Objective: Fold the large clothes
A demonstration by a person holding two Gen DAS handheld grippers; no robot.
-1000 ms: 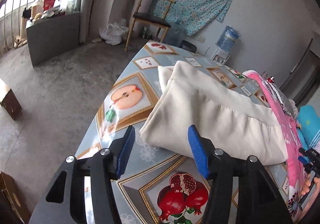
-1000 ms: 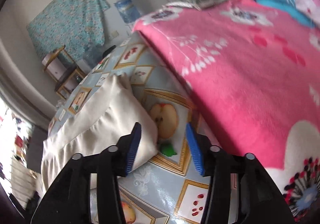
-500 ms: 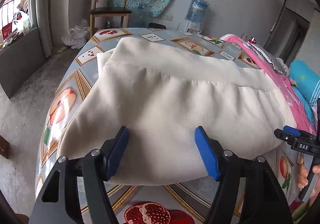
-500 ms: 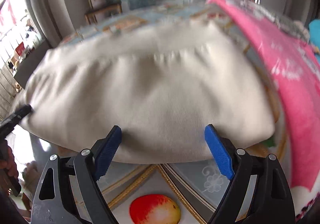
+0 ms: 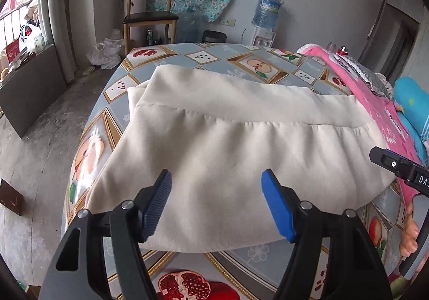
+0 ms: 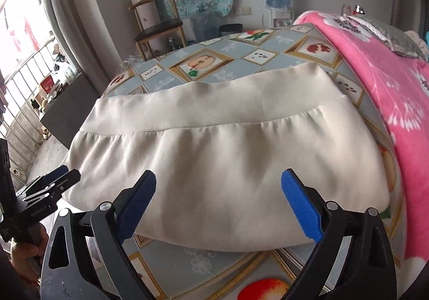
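Cream garment (image 5: 236,155) is lying folded on the fruit-print tablecloth (image 5: 203,56); right gripper (image 6: 228,209) has just been opening wide, left gripper (image 5: 217,203) is gaping too, both gripping nothing.

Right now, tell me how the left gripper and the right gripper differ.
The right gripper has just been opening and stands wider than the left gripper. The left hangs over the cream garment's near edge toward the window side; the right hangs toward the pink blanket. Both are open, blue-padded and hold nothing.
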